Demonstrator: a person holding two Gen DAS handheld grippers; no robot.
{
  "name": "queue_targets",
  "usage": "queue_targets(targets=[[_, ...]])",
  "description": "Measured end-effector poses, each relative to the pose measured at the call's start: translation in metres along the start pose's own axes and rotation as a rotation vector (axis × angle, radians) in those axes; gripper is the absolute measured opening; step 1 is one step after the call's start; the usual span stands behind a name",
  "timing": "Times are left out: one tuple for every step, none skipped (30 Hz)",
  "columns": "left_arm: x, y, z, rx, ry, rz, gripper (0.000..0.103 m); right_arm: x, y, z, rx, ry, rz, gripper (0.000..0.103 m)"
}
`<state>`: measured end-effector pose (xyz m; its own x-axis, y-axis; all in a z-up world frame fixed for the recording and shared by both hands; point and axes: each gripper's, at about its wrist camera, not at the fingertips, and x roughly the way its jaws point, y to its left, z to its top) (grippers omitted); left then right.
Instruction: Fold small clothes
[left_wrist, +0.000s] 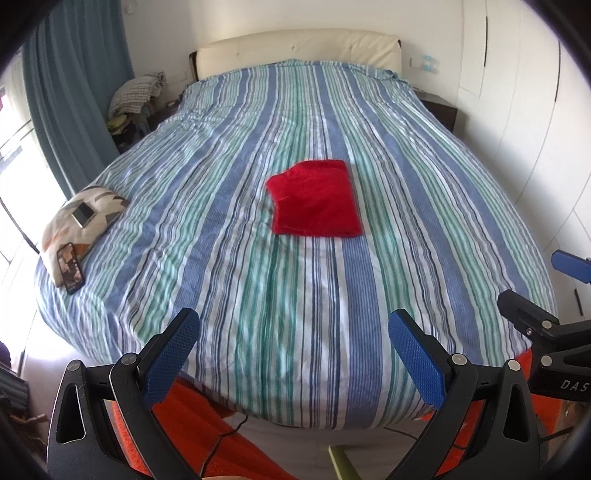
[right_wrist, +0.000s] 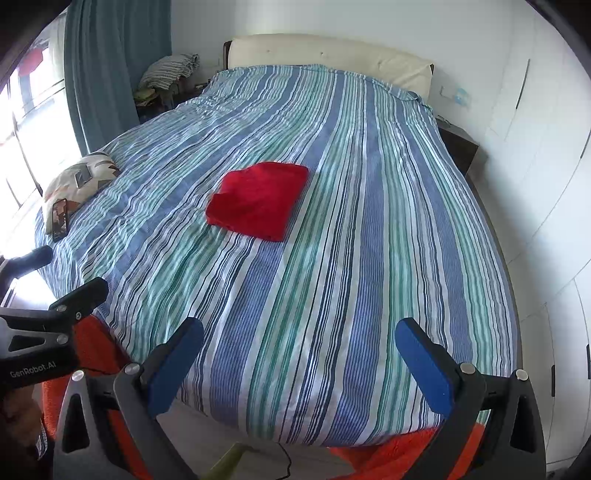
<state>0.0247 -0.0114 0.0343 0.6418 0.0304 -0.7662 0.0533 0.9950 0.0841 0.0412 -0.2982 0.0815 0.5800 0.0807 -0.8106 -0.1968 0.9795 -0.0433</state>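
A red garment (left_wrist: 316, 197) lies folded into a compact rectangle near the middle of the striped bed (left_wrist: 258, 295); it also shows in the right wrist view (right_wrist: 258, 199). My left gripper (left_wrist: 293, 325) is open and empty, held over the foot of the bed, well short of the garment. My right gripper (right_wrist: 299, 334) is open and empty, also over the foot of the bed. The right gripper shows at the right edge of the left wrist view (left_wrist: 535, 284), and the left gripper shows at the left edge of the right wrist view (right_wrist: 70, 273).
A patterned pillow (left_wrist: 81, 221) with a phone (left_wrist: 70, 267) and a small device (left_wrist: 83, 214) lies at the bed's left edge. An orange rug (left_wrist: 221, 435) and a cable lie on the floor. White wardrobes (right_wrist: 546, 147) stand on the right, a teal curtain (right_wrist: 107, 62) on the left.
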Motion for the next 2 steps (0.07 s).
queue_targets(targets=[[-0.0009, -0.0008, 0.0, 0.002, -0.004, 0.008, 0.102, 0.0, -0.0001, 0.0002, -0.001, -0.001, 0.0, 0.102], [-0.002, -0.0012, -0.0001, 0.005, -0.01, 0.021, 0.102, -0.0005, -0.0004, 0.0, 0.001, -0.003, 0.0, 0.102]])
